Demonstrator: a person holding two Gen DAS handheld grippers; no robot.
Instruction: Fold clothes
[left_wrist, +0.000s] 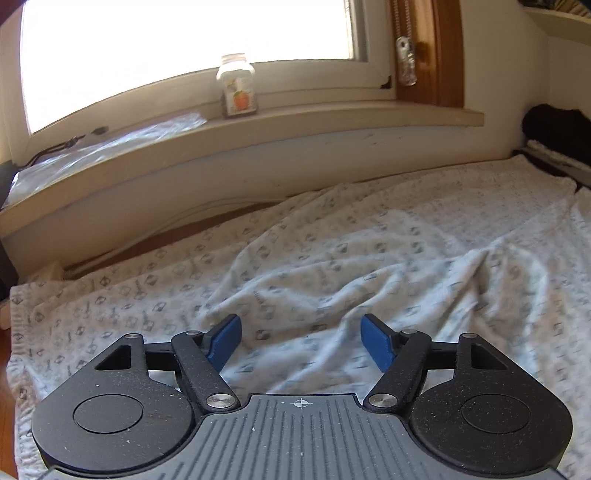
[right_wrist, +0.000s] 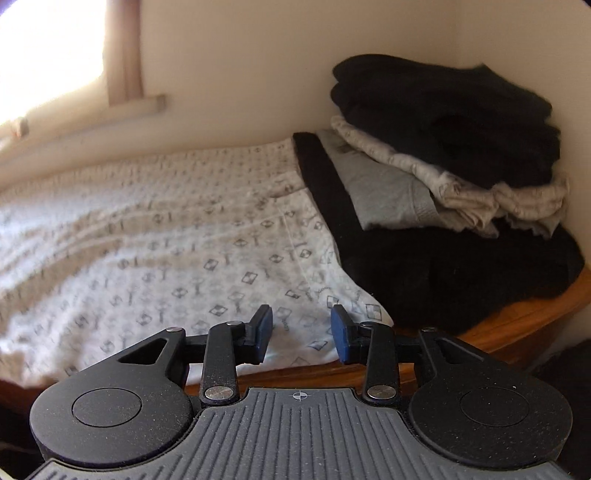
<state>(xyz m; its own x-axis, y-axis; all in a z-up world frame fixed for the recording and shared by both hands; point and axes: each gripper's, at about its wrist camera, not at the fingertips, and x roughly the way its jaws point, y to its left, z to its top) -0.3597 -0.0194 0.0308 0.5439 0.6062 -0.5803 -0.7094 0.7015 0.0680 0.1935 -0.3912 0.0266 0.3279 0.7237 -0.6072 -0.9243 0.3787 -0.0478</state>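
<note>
The left gripper (left_wrist: 301, 341) gapes wide over the rumpled patterned garment (left_wrist: 332, 251), empty. The right gripper (right_wrist: 302, 338) stands part open and empty, folded stack (right_wrist: 447, 147) at two o'clock.

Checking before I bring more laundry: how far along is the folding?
Done: a stack of folded clothes sits by the wall. In hand: nothing; the left gripper and right gripper stand open above the patterned garment. Left: it lies spread flat and wrinkled, unfolded.

Right gripper (right_wrist: 301, 334) part-open, empty, over patterned garment (right_wrist: 177, 236) corner; folded stack (right_wrist: 443, 147) beyond, wooden table (right_wrist: 517, 325) beneath.
</note>
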